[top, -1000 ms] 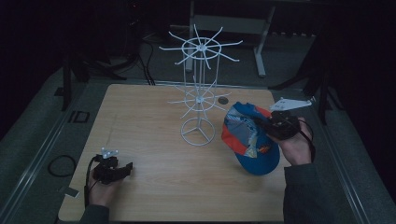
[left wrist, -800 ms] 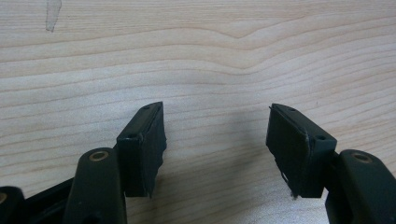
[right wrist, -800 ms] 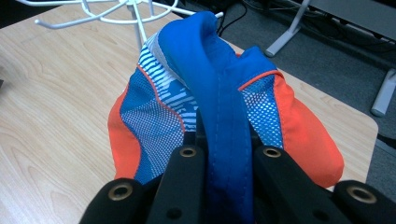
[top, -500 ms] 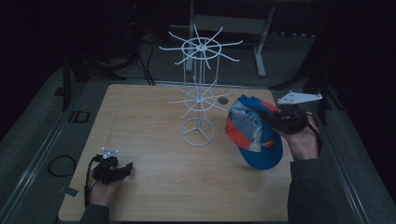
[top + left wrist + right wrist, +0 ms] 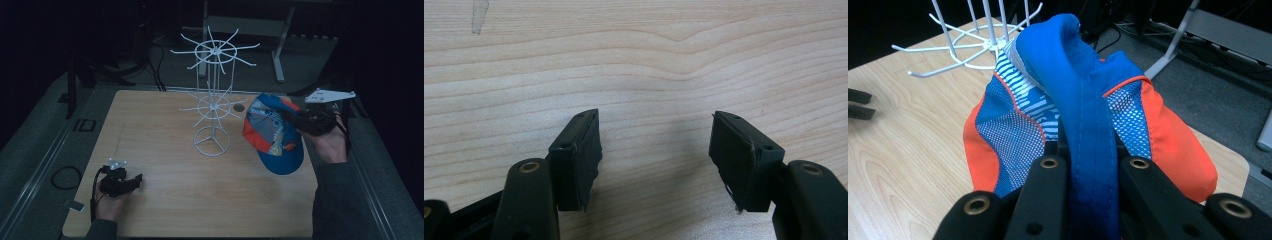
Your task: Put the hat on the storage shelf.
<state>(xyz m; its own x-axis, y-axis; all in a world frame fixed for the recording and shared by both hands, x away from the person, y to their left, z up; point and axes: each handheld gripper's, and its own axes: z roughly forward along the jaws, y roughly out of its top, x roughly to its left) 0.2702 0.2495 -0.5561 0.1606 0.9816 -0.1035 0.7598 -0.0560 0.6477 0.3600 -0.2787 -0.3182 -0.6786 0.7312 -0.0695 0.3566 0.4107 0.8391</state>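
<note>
Fingers: right gripper (image 5: 1087,165) clamps mesh cap (image 5: 1073,100) blue band; left gripper (image 5: 664,160) apart over woodgrain.

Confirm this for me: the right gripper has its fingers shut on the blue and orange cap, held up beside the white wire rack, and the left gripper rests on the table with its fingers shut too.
One thing is wrong: the left gripper is open. The left gripper view shows its fingers standing apart over bare table, nothing between them. The rest holds: the right gripper is shut on the cap beside the wire rack.
</note>
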